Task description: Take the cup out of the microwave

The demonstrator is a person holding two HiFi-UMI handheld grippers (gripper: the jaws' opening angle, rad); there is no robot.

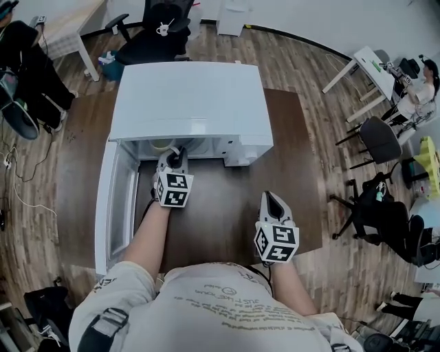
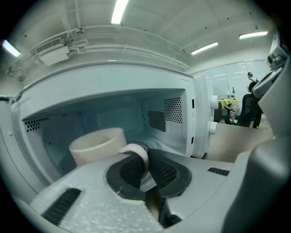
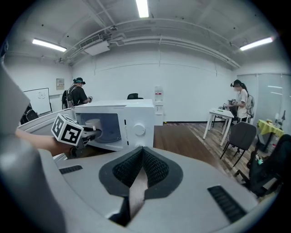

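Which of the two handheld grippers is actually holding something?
The left gripper: its jaws pinch the handle of the cup inside the microwave. The right gripper's jaws are shut on nothing.

The tongs (image 2: 145,169) are closed on the handle (image 2: 136,151) of a cream cup (image 2: 97,143), one dark ribbed pad on each side of the white loop. The cup stands upright inside the microwave (image 2: 136,75), left of the tongs, on the floor of the pale bluish cavity. The cavity's right wall carries a patch of vent holes (image 2: 173,109) and a dark rectangular plate (image 2: 156,120). Two white knobs (image 2: 213,103) stick out past the opening's right edge. Beyond them – far off – a person (image 2: 250,80) stands near a dark chair (image 2: 249,109). Strip lights (image 2: 119,10) run across the ceiling.
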